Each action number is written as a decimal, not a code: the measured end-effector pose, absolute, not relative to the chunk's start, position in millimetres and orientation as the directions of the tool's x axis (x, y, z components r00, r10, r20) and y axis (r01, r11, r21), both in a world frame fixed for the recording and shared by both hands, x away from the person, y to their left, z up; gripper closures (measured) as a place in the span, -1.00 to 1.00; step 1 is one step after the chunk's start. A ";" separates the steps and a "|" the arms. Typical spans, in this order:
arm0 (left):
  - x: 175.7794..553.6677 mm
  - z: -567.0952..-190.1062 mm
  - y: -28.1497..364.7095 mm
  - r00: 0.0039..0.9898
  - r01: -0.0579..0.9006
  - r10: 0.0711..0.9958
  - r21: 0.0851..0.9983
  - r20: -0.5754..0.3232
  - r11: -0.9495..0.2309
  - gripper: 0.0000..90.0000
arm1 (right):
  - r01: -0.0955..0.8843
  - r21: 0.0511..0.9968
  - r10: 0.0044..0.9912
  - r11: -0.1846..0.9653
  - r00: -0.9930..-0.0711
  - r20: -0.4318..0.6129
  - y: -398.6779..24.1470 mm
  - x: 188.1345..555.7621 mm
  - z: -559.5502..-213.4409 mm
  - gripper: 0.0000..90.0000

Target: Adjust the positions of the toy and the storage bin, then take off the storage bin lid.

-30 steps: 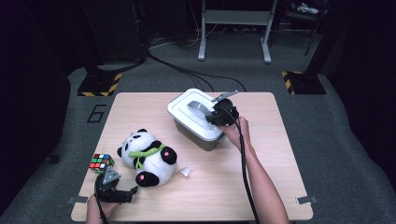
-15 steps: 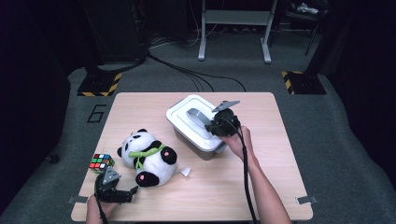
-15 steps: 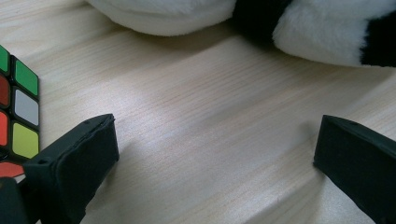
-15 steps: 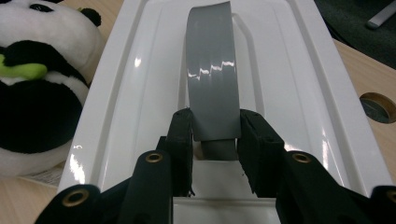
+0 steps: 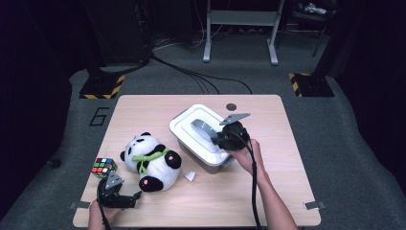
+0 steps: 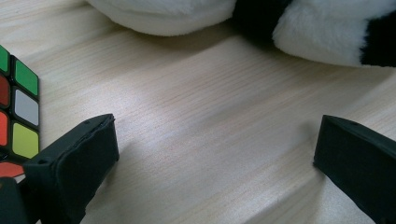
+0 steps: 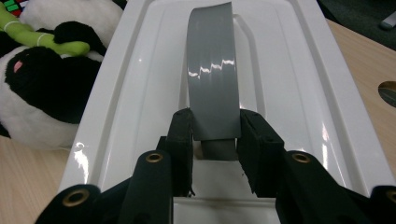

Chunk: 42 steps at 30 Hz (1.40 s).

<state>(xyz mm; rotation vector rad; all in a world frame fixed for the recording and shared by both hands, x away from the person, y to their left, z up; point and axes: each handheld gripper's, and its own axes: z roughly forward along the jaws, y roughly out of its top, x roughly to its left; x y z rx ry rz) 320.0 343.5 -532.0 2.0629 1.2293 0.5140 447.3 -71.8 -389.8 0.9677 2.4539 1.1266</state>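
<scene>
A white lidded plastic box stands mid-table, with a grey strap handle across its lid. My right gripper is shut on the near end of that handle, its two pads pressing on either side of it. A plush panda lies left of the box, and a colour cube sits left of the panda. My left gripper rests open on the wood near the front left edge. In its own view, the cube is beside its left jaw and the panda is ahead.
A small white tag lies on the wooden table between panda and box. A round hole marks the table's far side. Dark floor with cables and stand feet surrounds the table.
The right gripper, still shut on the handle, has moved toward the near edge, and the white box has come with it. The left gripper has stayed put.
</scene>
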 end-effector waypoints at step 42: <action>320.1 -531.9 343.6 0.479 0.614 0.878 0.716 -0.006 -0.331 -1.00 | 0.400 0.722 0.661 0.565 -0.743 -0.106 -22.2 458.7 -372.3 0.46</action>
